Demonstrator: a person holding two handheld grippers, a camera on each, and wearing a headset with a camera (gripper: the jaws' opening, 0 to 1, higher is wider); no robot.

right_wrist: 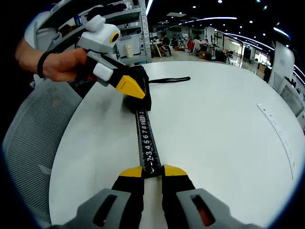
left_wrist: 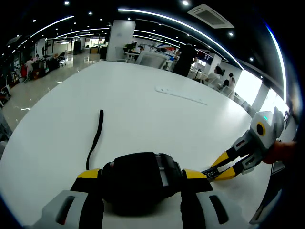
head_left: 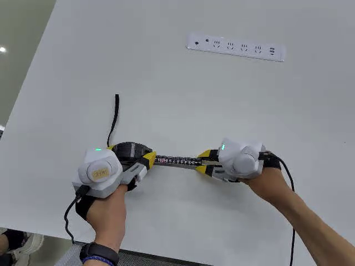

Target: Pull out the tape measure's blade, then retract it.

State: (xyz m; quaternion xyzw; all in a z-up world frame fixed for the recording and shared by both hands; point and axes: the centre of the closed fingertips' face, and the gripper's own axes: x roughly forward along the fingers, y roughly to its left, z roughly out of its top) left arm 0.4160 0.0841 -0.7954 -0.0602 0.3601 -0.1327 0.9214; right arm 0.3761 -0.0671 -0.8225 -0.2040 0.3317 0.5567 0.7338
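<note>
Tape measure case (head_left: pixel 132 150) rests on table (head_left: pixel 194 94), clamped across its sides by left tongs (left_wrist: pixel 142 179). Right tongs (right_wrist: pixel 152 171) pinch the blade (right_wrist: pixel 144 136) near its tip, with a short length out. Judged: case rigid and grippable; blade thin, springy, slick, best held flat near the end.

Your left gripper (head_left: pixel 131 153) points toward 2 o'clock, your right gripper (head_left: pixel 202 161) toward 9 o'clock; both jaw pairs are clamped.
</note>
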